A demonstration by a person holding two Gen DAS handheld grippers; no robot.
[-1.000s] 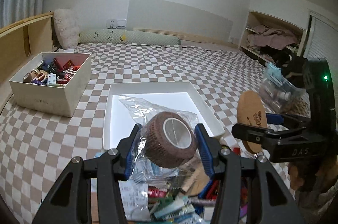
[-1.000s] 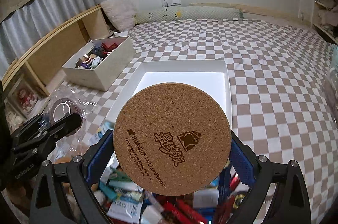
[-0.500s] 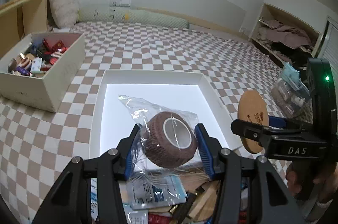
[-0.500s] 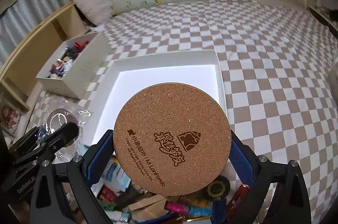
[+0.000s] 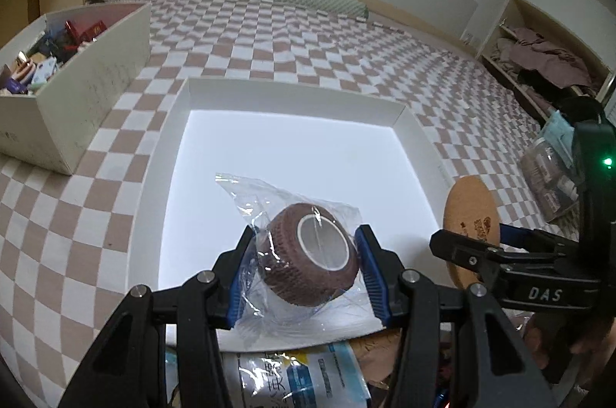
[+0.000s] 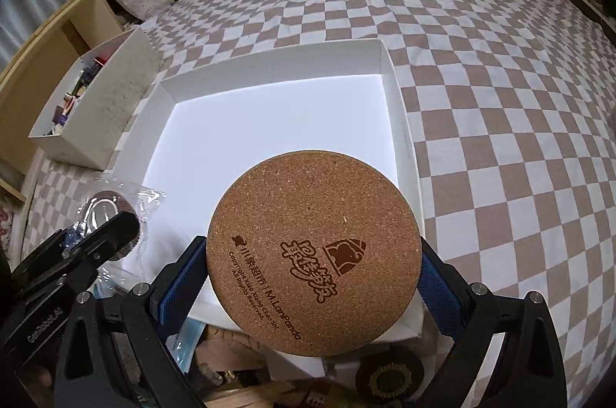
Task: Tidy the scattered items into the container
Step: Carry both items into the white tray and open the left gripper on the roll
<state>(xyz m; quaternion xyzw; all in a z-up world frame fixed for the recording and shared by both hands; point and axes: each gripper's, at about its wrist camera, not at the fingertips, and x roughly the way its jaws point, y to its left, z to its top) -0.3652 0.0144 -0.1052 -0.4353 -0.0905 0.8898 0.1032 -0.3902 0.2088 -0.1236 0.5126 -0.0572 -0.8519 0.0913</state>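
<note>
My left gripper [image 5: 306, 267] is shut on a brown bandage roll [image 5: 310, 259] wrapped in clear plastic, held over the near part of a shallow white tray [image 5: 292, 96]. My right gripper [image 6: 313, 273] is shut on a round cork coaster [image 6: 313, 250] with printed lettering, held by its edges above the tray's [image 6: 269, 53] near right part. In the left wrist view the cork coaster [image 5: 471, 223] shows edge-on at the right, beyond the tray's right wall. The right wrist view has the bandage roll [image 6: 106, 211] at its lower left. The tray's lit floor is bare.
A white box [image 5: 96, 69] full of small items stands left of the tray on the checkered bedspread [image 5: 308, 38]. Loose packets and small things [image 5: 296, 377] lie heaped just before the tray's near edge. A clear bag of items [image 5: 550, 177] sits at the right.
Both grippers have moved forward and down, from above the heap to over the tray. The tray looks larger and closer. Each grip stays as it was.
</note>
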